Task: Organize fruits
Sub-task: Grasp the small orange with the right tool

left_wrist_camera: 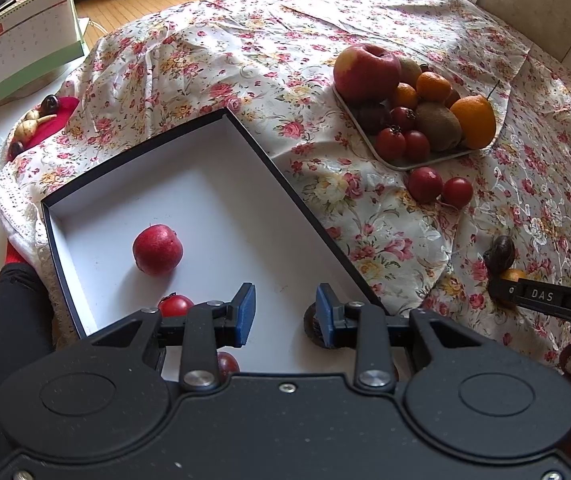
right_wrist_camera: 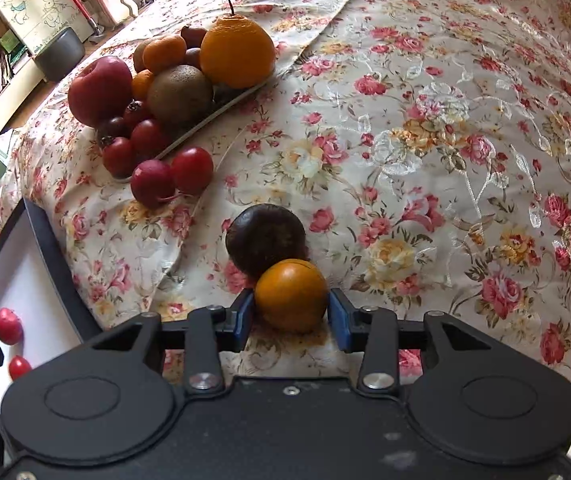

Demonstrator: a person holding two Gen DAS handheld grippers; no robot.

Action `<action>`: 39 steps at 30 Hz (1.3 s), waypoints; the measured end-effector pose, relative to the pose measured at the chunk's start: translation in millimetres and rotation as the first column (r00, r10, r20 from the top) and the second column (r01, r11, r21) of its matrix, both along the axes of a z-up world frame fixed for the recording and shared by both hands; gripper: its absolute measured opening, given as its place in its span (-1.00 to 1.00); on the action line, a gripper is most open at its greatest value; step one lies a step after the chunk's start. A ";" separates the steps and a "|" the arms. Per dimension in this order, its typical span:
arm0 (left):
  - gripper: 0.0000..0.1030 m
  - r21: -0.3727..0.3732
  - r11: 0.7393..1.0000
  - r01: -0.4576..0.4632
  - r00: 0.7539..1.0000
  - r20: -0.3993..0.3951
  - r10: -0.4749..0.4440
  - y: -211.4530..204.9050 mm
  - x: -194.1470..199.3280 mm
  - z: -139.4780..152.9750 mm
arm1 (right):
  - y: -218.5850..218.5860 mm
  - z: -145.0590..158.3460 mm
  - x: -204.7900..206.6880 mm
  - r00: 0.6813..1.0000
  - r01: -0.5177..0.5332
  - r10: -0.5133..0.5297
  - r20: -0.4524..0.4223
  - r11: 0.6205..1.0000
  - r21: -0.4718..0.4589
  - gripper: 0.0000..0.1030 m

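Observation:
A white-lined dark box (left_wrist_camera: pixel 213 184) lies on the floral cloth and holds a red fruit (left_wrist_camera: pixel 157 250), a small tomato (left_wrist_camera: pixel 175 306) and a dark fruit (left_wrist_camera: pixel 312 326). My left gripper (left_wrist_camera: pixel 285 314) hangs open and empty over the box's near end. My right gripper (right_wrist_camera: pixel 291 316) has its blue pads against a small orange (right_wrist_camera: pixel 290 295) resting on the cloth, with a dark round fruit (right_wrist_camera: pixel 265 238) touching it behind. A grey tray (left_wrist_camera: pixel 409 163) piled with an apple (left_wrist_camera: pixel 365 72), oranges, kiwis and tomatoes stands further back; it also shows in the right wrist view (right_wrist_camera: pixel 221 110).
Two red fruits (left_wrist_camera: pixel 439 188) lie on the cloth just before the tray. A desk calendar (left_wrist_camera: pixel 33 44) and small items stand at the far left off the cloth. The box edge (right_wrist_camera: pixel 51 248) shows left of the right gripper.

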State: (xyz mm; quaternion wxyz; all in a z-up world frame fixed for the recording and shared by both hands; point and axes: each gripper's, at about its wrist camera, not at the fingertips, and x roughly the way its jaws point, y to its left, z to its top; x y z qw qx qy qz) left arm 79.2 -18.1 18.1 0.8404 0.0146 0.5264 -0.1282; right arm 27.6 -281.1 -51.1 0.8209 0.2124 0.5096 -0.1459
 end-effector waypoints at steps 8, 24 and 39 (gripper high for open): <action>-0.19 -0.021 0.999 0.041 0.999 -0.005 -0.041 -17.0 0.5 2.1 | -18.1 12.2 -13.8 0.999 0.023 -0.023 0.027 1.000 0.010 -0.24; -0.19 -0.042 0.975 0.219 0.975 -0.023 -0.220 -157.3 -2.2 -9.5 | -91.6 26.8 -52.6 0.976 0.190 -0.195 0.099 0.980 0.049 -0.23; -0.19 0.049 0.940 0.337 0.941 -0.034 -0.335 -241.7 -14.4 -34.8 | -123.5 33.9 -73.2 0.952 0.262 -0.273 0.141 0.960 0.096 -0.23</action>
